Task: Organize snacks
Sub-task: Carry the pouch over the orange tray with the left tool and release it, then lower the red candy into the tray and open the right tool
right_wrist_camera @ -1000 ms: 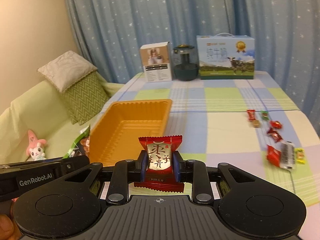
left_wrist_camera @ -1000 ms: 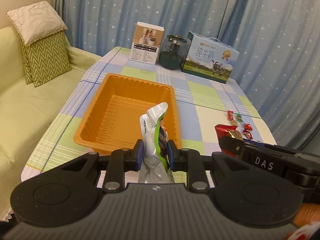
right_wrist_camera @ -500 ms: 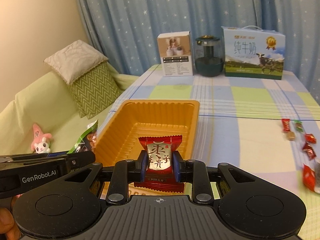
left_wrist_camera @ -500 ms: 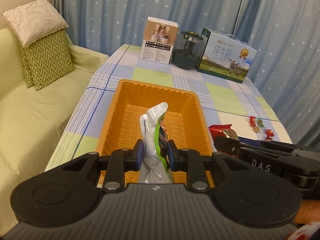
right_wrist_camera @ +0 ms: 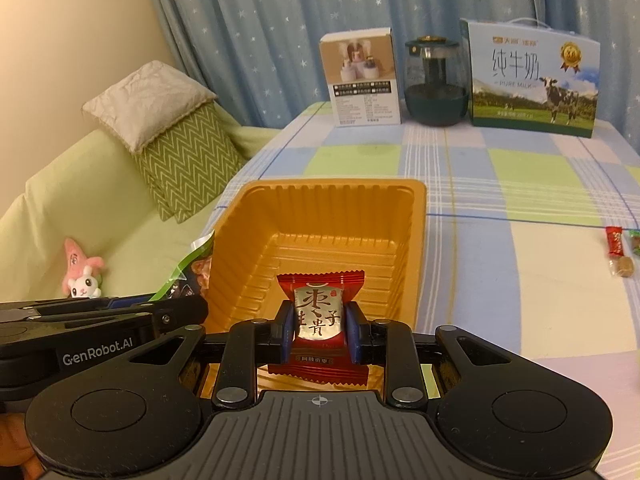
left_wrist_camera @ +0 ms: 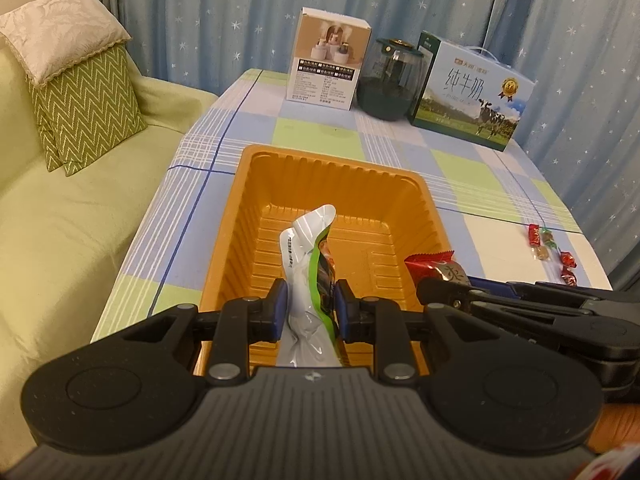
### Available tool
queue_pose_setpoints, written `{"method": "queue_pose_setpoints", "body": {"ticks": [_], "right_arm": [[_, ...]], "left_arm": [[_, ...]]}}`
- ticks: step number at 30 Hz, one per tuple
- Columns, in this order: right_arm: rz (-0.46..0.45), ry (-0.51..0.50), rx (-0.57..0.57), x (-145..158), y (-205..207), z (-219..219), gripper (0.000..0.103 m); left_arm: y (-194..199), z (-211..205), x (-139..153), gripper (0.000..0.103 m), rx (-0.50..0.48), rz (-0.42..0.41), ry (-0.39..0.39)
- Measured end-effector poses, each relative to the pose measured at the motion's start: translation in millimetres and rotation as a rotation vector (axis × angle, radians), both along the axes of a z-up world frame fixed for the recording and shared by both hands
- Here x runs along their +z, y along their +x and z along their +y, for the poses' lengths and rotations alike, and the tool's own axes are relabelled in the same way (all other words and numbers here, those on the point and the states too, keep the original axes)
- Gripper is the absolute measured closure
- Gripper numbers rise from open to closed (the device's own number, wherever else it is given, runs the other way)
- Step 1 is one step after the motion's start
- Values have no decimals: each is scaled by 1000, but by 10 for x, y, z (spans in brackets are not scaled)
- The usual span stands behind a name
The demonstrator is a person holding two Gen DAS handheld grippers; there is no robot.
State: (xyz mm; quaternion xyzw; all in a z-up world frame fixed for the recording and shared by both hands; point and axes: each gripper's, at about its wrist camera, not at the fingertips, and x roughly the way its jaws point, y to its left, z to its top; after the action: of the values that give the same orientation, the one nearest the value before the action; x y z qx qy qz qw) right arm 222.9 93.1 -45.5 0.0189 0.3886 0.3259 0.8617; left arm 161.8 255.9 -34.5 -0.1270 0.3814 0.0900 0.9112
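Left gripper (left_wrist_camera: 308,310) clamped on a silver-and-green snack pouch (left_wrist_camera: 306,264), held upright over the near end of the orange tray (left_wrist_camera: 256,184). Right gripper (right_wrist_camera: 316,334) clamped on a red wrapped candy (right_wrist_camera: 319,312) with a silver label, poised above the near part of the same tray (right_wrist_camera: 416,216). Both grippers side by side, the right one's red candy visible just beside the tray's right rim in the left wrist view. Tray resting on the checked counter (right_wrist_camera: 500,248), nothing lying inside it. Loose small candies (left_wrist_camera: 550,248) scattered on the counter well to the right. At the far edge, a white box (left_wrist_camera: 328,60), a dark glass jar (left_wrist_camera: 390,80) and a milk carton (left_wrist_camera: 472,96) in a row.
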Motion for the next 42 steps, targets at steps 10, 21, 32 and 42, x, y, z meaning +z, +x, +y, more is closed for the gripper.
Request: {"method": "queue_pose_setpoints", "body": {"ticks": [10, 21, 32, 42], "right_arm": [[23, 3, -4, -84, 87, 28, 76], [36, 15, -13, -74, 111, -2, 76], [26, 83, -37, 104, 22, -156, 54], [37, 76, -167, 223, -443, -914, 52]], "left_arm": [[130, 24, -99, 76, 4, 16, 4], [-81, 160, -32, 65, 59, 4, 10], [-362, 118, 157, 60, 81, -24, 11], [-712, -336, 372, 46, 54, -65, -21]]}}
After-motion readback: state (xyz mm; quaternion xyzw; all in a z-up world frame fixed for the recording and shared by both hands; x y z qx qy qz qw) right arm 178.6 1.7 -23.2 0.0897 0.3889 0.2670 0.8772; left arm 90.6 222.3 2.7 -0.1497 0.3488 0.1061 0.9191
